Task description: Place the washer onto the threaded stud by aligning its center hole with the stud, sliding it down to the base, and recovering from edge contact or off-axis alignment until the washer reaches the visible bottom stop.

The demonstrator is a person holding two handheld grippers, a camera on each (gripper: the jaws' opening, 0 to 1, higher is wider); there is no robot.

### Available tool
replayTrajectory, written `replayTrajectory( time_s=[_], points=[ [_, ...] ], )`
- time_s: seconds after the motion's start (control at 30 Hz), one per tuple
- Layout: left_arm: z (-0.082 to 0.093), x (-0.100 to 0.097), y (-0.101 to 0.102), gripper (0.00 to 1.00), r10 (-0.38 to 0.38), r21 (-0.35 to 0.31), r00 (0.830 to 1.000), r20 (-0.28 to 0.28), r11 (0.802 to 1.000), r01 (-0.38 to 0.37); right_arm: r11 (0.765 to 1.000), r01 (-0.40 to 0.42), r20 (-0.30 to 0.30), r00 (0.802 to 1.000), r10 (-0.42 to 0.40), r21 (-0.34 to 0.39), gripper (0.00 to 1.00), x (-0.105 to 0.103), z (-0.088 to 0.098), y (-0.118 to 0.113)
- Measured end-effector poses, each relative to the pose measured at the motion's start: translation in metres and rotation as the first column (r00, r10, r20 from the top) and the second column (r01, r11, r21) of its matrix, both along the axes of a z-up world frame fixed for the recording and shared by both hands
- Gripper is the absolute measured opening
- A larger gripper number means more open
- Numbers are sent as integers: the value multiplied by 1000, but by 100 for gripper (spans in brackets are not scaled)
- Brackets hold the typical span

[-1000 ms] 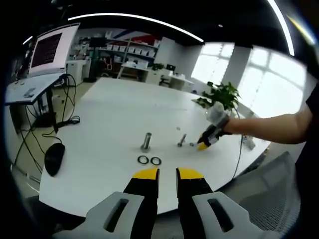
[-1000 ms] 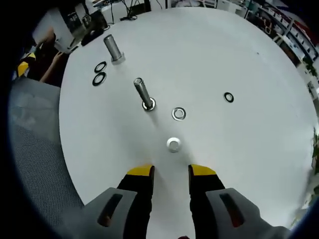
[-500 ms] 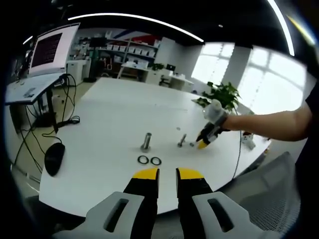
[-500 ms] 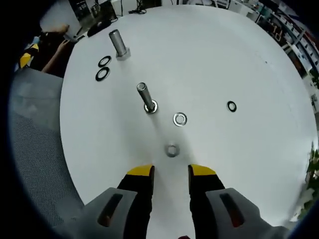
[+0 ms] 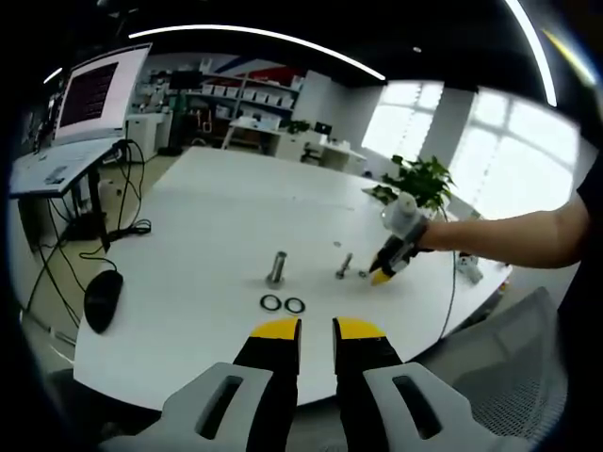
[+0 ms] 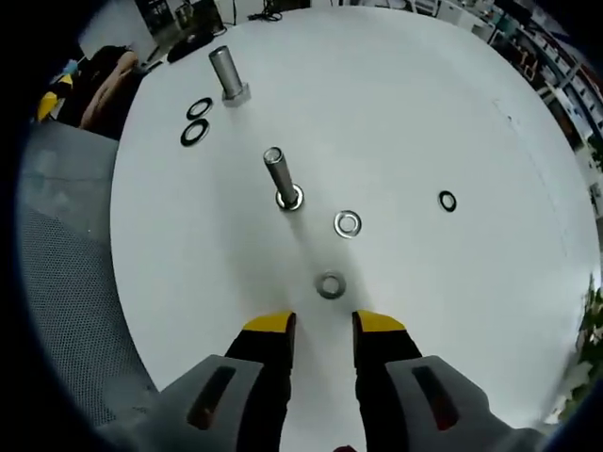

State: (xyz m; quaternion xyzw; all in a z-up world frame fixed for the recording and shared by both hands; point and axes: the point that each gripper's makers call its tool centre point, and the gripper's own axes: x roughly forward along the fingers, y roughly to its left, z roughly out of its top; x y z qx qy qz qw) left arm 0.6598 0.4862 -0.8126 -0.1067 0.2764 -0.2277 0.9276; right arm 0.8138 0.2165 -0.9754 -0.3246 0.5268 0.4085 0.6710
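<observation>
The washer (image 6: 330, 285) is a small flat metal ring, silvery grey with a visible centre hole, lying flat on the white table (image 6: 443, 104) just beyond the right gripper (image 6: 320, 325). That gripper's yellow-tipped jaws stand apart with nothing between them, one to each side of the washer's line but short of it. A second, brighter washer (image 6: 348, 224) lies flat a little farther off and to the right. The threaded stud (image 6: 281, 177) stands upright on its base, farther and left of both washers, apart from them. A thin dark ring (image 6: 448, 201) lies alone well to the right.

At the far left of the right gripper view a thicker bolt (image 6: 226, 74) stands upright, with two black rings (image 6: 196, 121) side by side near it.

The left gripper view takes the same table from the opposite side. The left gripper (image 5: 316, 330) hangs off the near edge, jaws parted and holding nothing. Beyond it lie the black rings (image 5: 283, 303), the bolt (image 5: 277, 268) and the stud (image 5: 344, 266). This view shows the right gripper (image 5: 381, 275) from outside, tips low at the table right of the stud, on a person's forearm (image 5: 513, 237). It also shows a monitor (image 5: 91, 91), a black mouse (image 5: 103, 298) and a potted plant (image 5: 422, 181). The washer is too small to make out there.
</observation>
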Motion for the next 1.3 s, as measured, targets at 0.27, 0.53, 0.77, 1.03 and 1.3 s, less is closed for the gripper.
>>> replayTrajectory(
  time_s=[0.27,0.53,0.77,1.03,1.3],
  points=[
    [0,0,0,11,-1,2,1000,-2,1000,1,999,-46,0,999,46,-13,16,-1,0,2],
    [-1,0,-1,11,-2,3,1000,-3,1000,2,1000,-2,-9,1000,2,10,19,3,0,4],
    [-1,0,0,11,-1,3,1000,-4,1000,1,1000,21,0,1000,-21,14,28,8,0,6],
    [-1,0,0,11,0,2,1000,-4,1000,0,1000,16,1,1000,-16,11,28,11,1,8],
    [-1,0,0,11,-2,4,1000,-7,1000,2,999,-42,3,999,42,-2,19,11,1,13]
  ],
)
